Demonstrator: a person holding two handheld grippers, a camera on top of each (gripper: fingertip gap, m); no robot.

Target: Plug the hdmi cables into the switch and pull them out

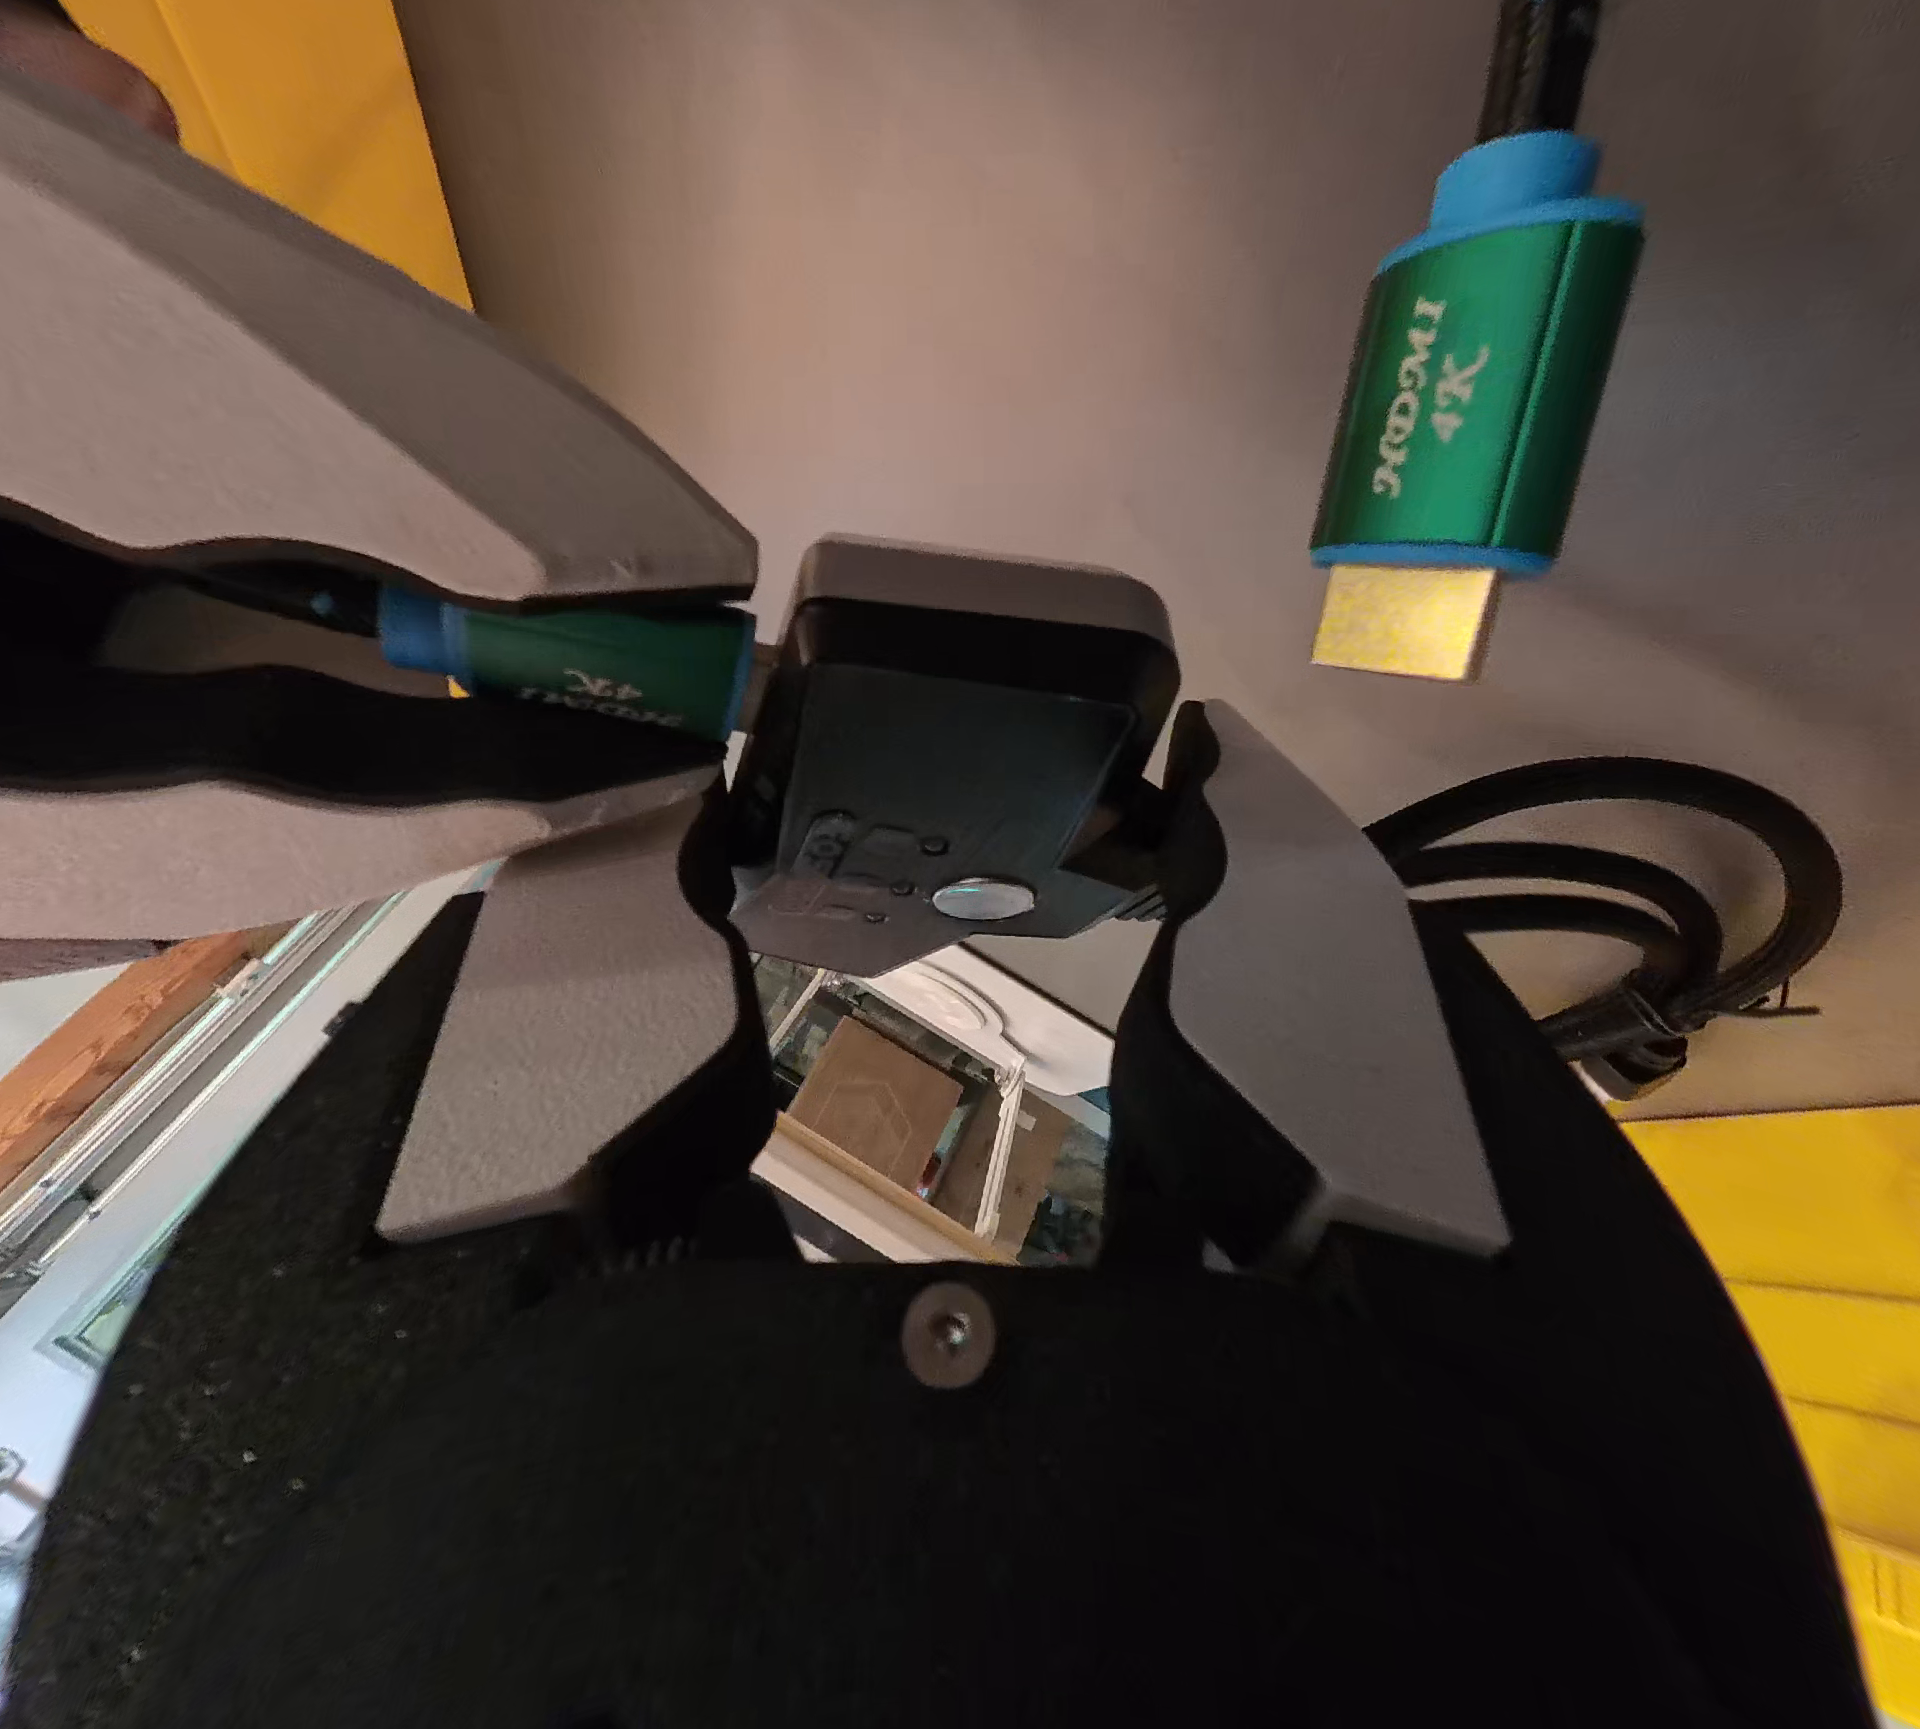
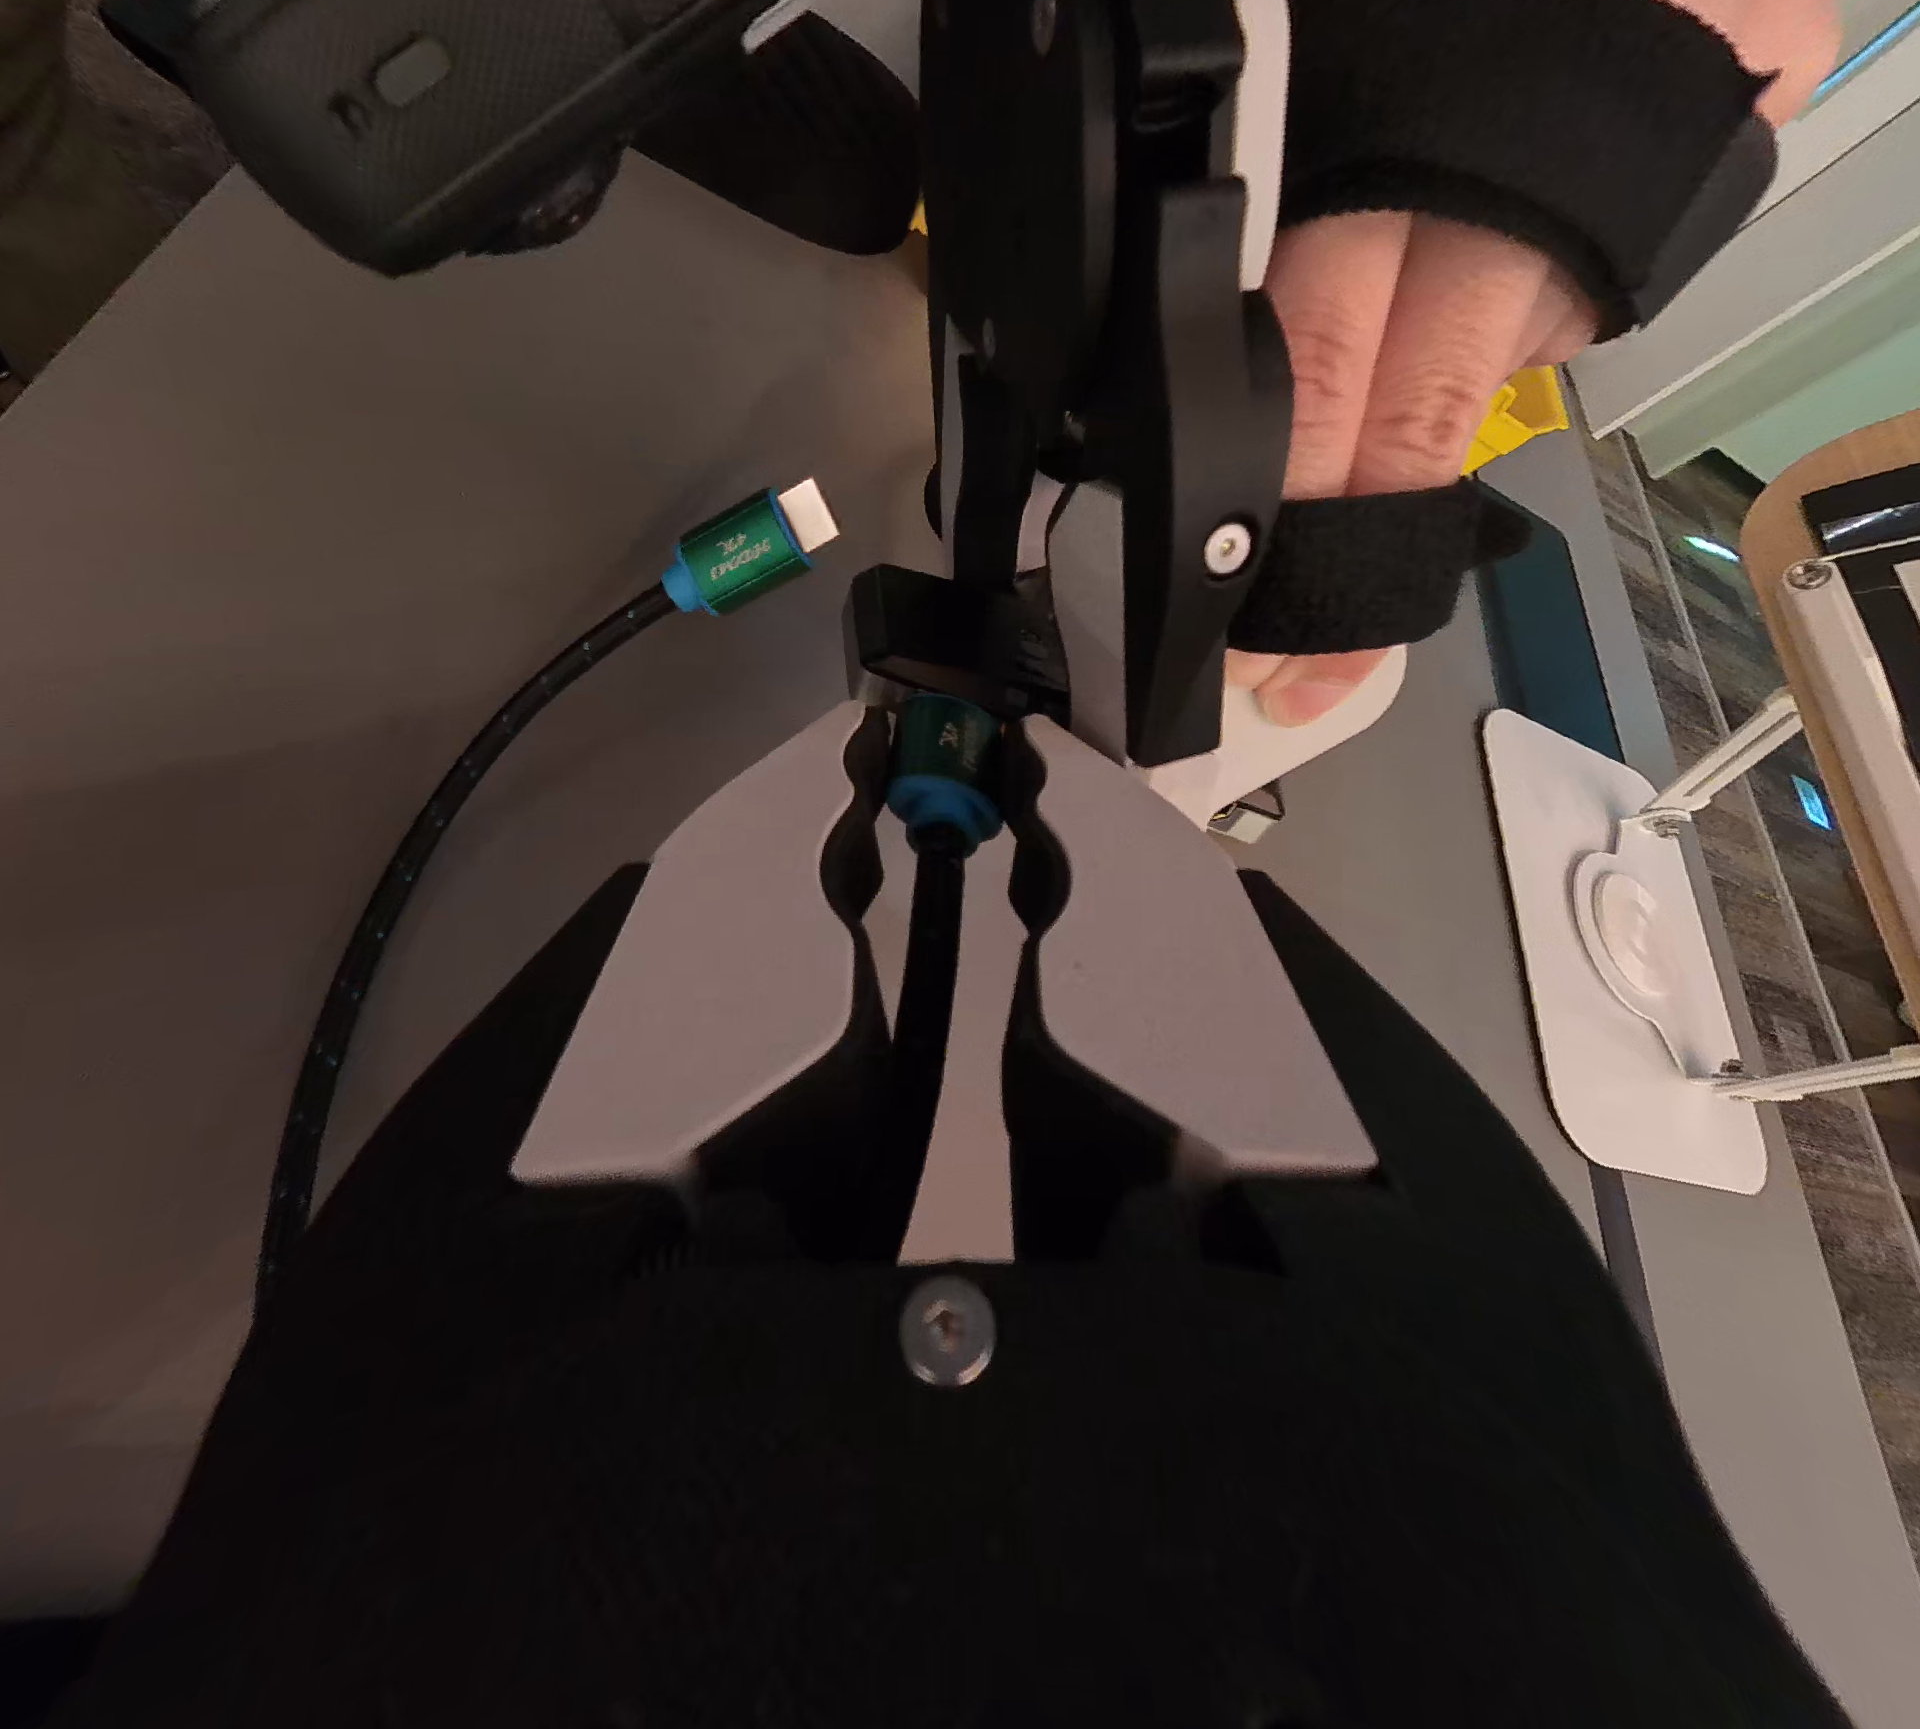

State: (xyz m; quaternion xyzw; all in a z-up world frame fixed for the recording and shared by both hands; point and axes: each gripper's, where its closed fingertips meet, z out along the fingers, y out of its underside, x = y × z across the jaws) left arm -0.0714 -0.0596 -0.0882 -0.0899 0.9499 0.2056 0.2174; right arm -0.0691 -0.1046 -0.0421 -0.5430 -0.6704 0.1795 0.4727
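My left gripper (image 1: 951, 796) is shut on the small black HDMI switch (image 1: 966, 723) and holds it above the grey table (image 1: 1039, 173). My right gripper (image 2: 943, 729) is shut on a green HDMI plug with a blue collar (image 2: 940, 744). The plug's body sits close against the side of the switch (image 2: 930, 630), with its metal tip hidden. In the left wrist view the right gripper (image 1: 727, 692) reaches in from the left with that plug (image 1: 603, 671). A second green HDMI plug (image 1: 1475, 401) lies loose on the table with its gold tip bare; the right wrist view shows it too (image 2: 743, 547).
A coiled black cable bundle (image 1: 1621, 941) lies on the table to the right of the switch. Yellow objects (image 1: 260, 17) stand at the table's edges. A hand in a black strap (image 2: 1403, 308) holds the left gripper. A white pad (image 2: 1600, 952) lies at the right edge. The gap from one gripper's tips to the other's is roughly 6 cm.
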